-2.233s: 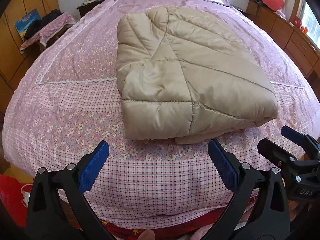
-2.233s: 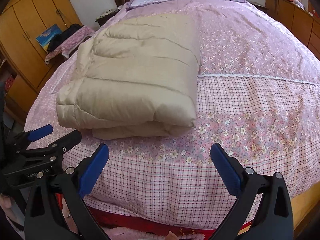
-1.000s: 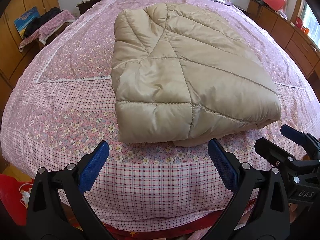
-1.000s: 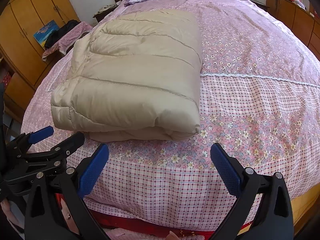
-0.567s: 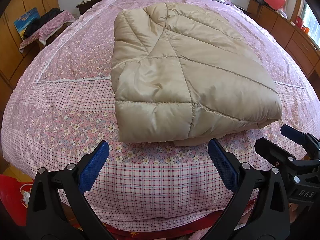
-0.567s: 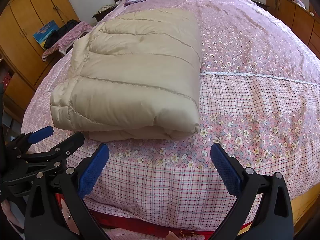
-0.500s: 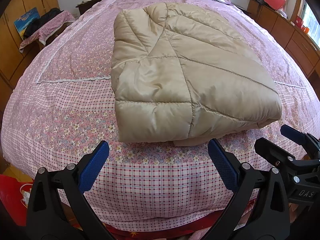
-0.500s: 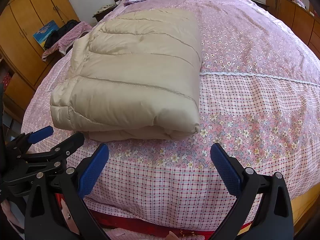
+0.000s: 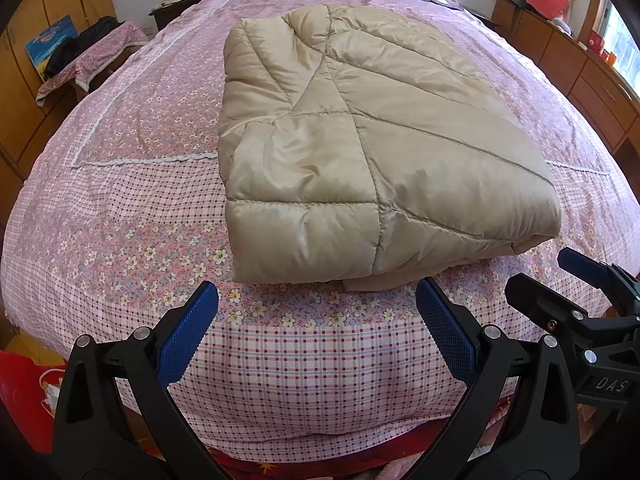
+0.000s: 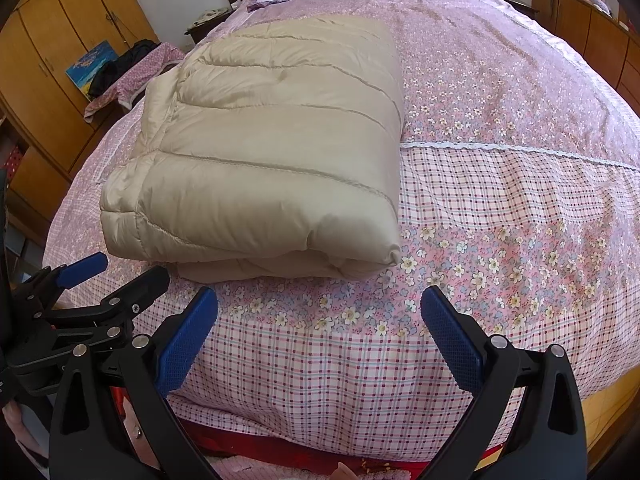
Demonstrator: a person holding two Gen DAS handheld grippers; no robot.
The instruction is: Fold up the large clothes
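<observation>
Jacket: the folded beige padded jacket (image 9: 360, 152) lies on the bed (image 9: 120, 216).
Grippers: left gripper (image 9: 316, 320) and right gripper (image 10: 320, 320) are wide apart, holding nothing, near the jacket's front edge.
Advice: we judge the fold done; we only press loose edges.

A folded beige quilted coat (image 9: 360, 148) lies on a bed (image 9: 120, 208) spread with pink floral and checked cloth. The left gripper (image 9: 316, 312), jaws wide apart and empty, hangs over the bed's near edge just short of the coat; the right gripper (image 9: 560, 280) shows at lower right.
</observation>
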